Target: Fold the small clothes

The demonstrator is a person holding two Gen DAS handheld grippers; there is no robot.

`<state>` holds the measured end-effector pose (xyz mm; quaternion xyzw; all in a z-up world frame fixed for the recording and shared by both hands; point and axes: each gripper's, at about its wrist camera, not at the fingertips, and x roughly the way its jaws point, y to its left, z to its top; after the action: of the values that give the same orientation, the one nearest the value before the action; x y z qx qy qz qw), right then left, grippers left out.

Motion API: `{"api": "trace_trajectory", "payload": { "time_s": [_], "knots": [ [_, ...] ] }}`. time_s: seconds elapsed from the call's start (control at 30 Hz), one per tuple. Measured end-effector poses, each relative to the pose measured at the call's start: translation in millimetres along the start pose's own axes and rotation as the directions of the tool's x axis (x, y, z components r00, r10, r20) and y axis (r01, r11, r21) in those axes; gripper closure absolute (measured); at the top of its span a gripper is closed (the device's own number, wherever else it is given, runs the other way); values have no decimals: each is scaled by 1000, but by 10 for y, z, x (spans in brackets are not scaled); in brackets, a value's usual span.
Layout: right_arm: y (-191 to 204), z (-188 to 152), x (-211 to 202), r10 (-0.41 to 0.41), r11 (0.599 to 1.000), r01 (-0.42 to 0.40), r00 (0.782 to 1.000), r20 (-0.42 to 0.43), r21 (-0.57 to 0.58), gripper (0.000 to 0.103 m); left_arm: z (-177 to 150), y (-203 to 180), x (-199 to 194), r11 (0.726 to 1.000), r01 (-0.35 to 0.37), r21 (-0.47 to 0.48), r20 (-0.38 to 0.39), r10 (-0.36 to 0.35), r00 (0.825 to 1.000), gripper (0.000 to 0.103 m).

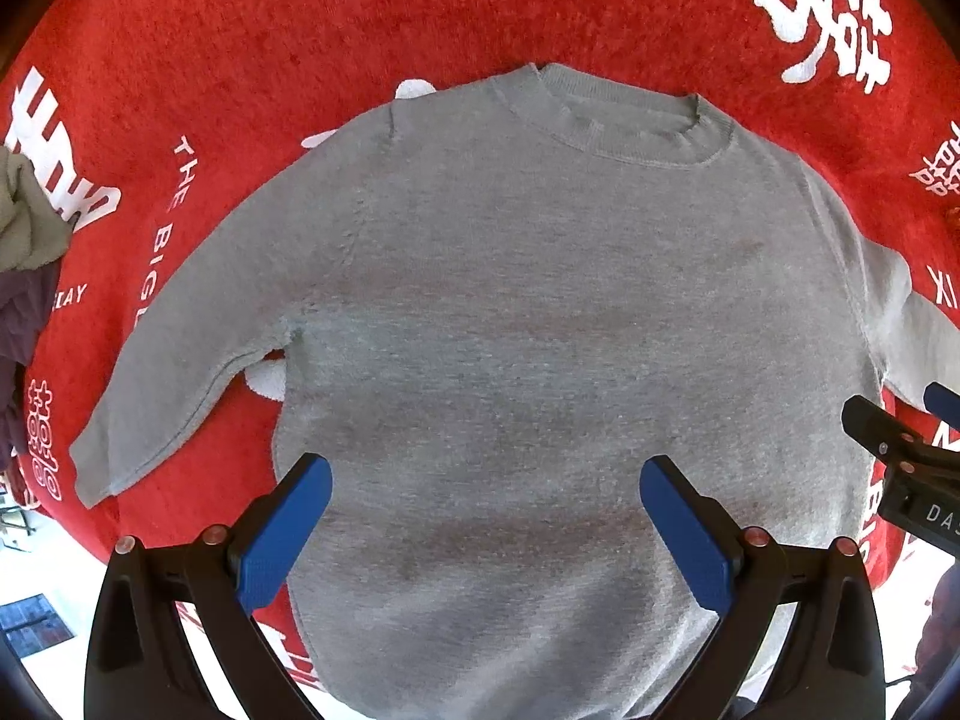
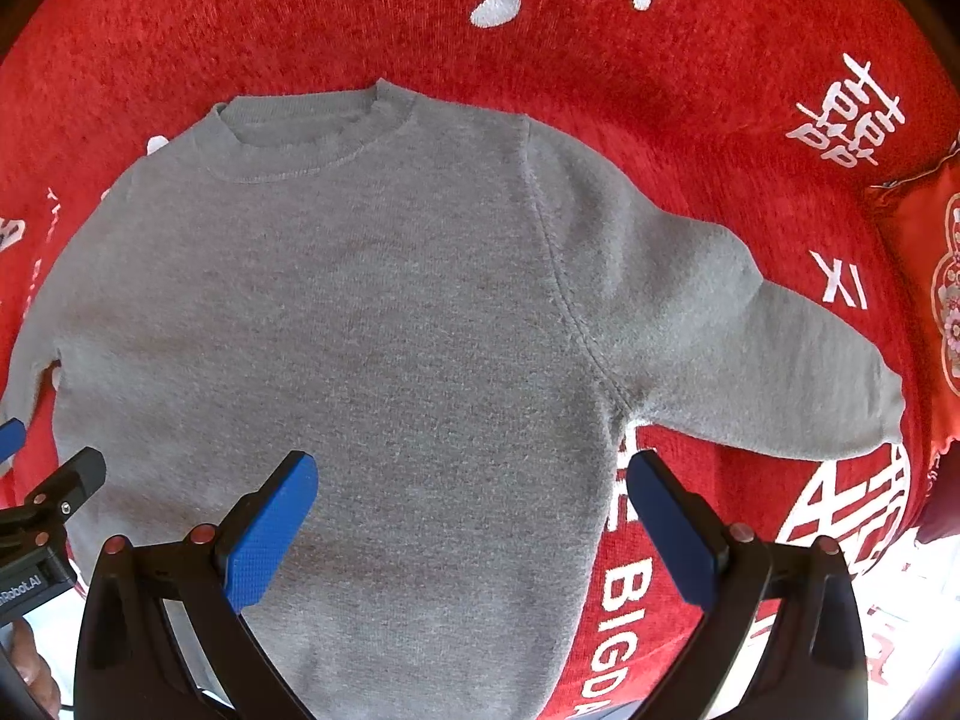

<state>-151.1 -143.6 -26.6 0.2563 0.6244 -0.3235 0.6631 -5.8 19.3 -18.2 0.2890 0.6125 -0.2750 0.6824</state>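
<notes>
A small grey sweater (image 1: 540, 312) lies flat and face up on a red cloth, collar (image 1: 630, 126) at the far side and both sleeves spread outward. My left gripper (image 1: 485, 474) hovers open above the lower left part of the body, nothing between its blue fingers. In the right wrist view the same sweater (image 2: 360, 330) fills the frame, its right sleeve (image 2: 780, 372) reaching to the right. My right gripper (image 2: 471, 471) is open over the sweater's lower right edge and holds nothing. Each gripper shows at the edge of the other's view.
The red cloth (image 1: 300, 30) with white lettering covers the surface. A heap of grey and dark purple clothes (image 1: 24, 252) lies at the far left. A red patterned cushion (image 2: 936, 300) sits at the right edge. A hand (image 2: 30, 672) shows bottom left.
</notes>
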Motion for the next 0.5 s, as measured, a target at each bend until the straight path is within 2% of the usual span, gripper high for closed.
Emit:
{"api": "trace_trajectory", "payload": {
  "time_s": [0.5],
  "knots": [
    [206,36,-58,-1,1000,2,1000,7,-30,0,-27,228,16,999,13,-49,-1,-13,1000,0]
  ]
}}
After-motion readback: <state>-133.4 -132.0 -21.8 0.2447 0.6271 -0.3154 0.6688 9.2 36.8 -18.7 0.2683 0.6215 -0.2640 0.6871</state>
